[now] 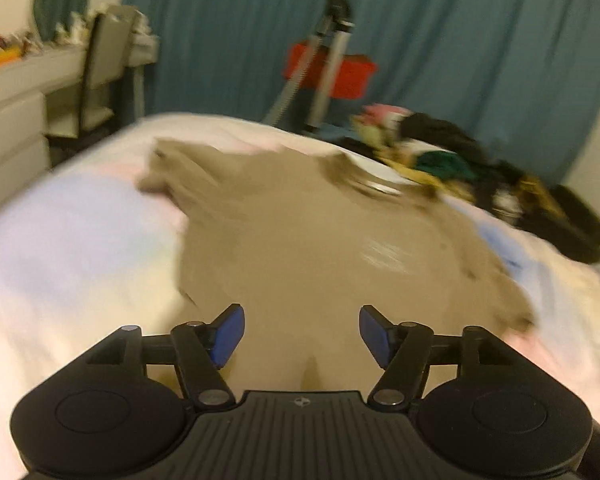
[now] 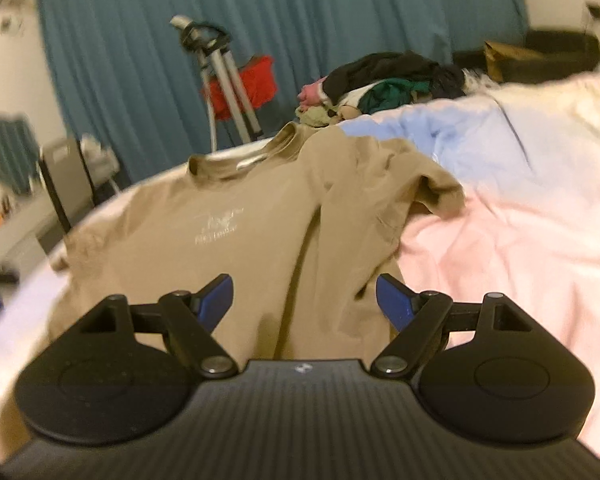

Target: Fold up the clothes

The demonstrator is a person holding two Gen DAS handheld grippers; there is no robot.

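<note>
Left wrist view: the left gripper [image 1: 301, 334] sits low in the frame with its blue pads [image 1: 230, 334] spread wide, nothing between them, only tan cloth showing through the gap. That cloth is the shirt [image 1: 300, 232], spread across the middle of the picture on the bed [image 1: 72, 240], which has a pale cover in pink, blue and cream patches. The picture is smeared with motion blur, so the shirt's edges are ragged and its folds are hard to read. To the right of centre, past the shirt, a pile [image 1: 440, 152] of mixed clothes in black, green and pink lies on the bed's far side. Behind it all hangs a teal curtain [image 1: 460, 32]; a tripod [image 1: 328, 60] stands in front of it at top centre, with a red box [image 1: 332, 70] behind its legs. A chair [image 1: 104, 68] and a desk [image 1: 28, 76] fill the upper left.

Right wrist view, and it's sharper: the right gripper [image 2: 305, 302] is also wide open and empty, hovering at the bottom of the frame over the shirt's [image 2: 228, 248] lower part. The shirt lies front up, collar toward the top centre, a faint white print on the chest, one sleeve bunched to the right of centre. A long crease runs down its middle. The pile [image 2: 384, 80] sits beyond the collar, upper centre-right.
</note>
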